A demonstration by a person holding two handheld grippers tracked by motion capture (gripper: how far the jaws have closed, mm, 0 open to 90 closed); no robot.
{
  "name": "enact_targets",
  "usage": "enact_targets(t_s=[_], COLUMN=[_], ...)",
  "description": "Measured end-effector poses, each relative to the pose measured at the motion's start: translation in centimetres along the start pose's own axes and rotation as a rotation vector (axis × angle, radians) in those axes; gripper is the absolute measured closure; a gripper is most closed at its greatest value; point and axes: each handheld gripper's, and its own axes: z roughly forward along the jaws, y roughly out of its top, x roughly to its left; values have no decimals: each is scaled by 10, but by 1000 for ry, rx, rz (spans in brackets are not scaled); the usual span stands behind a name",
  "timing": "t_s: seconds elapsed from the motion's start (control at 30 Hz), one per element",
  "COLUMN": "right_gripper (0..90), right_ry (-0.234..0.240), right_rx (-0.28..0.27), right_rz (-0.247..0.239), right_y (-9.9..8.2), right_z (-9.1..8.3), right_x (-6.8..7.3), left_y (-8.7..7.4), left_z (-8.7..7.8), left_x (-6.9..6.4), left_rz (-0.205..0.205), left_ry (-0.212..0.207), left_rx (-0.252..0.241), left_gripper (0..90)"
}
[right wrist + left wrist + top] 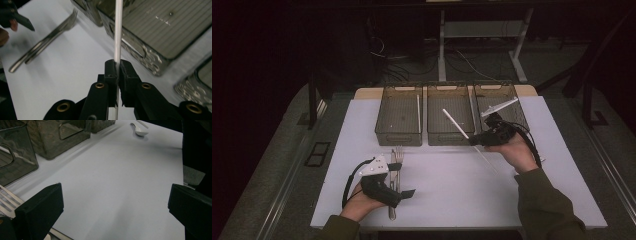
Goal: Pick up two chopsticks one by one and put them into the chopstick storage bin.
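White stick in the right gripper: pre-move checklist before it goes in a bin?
1. Grip: right gripper shut on the white stick: ok.
2. Stick lifted off the table: ok.
3. Middle bin has free floor: ok.
4. Left gripper open, beside the fork, away from the bins: ok.
5. Stick tip clear of the bin rim: cannot tell.

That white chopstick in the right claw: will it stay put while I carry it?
The white chopstick looks stiff, showing no sag. It is thin and smooth, so it may pivot or slip in the right claw, which pinches it at one narrow spot. Probably light.
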Motion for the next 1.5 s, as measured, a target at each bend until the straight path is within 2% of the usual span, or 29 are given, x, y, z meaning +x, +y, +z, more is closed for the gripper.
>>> enact_targets(t_s=[0.4, 0.57, 1.0, 1.5], right_gripper=[847, 847, 847, 847], right_ry=[-10, -24, -48, -73], right_rx=[-53, -57, -132, -179], right_rz=[9, 15, 28, 17], right_y=[40, 55, 105, 163], right_z=[11, 17, 31, 72], right_x=[8, 11, 14, 30], left_y=[0, 0, 1, 2], left_z=[0, -1, -1, -2], left_x=[0, 0, 1, 1], left_rz=[-10, -15, -11, -4], left_ry=[-2, -1, -3, -6], left_rx=[-10, -14, -14, -20], left_gripper=[0, 0, 0, 0])
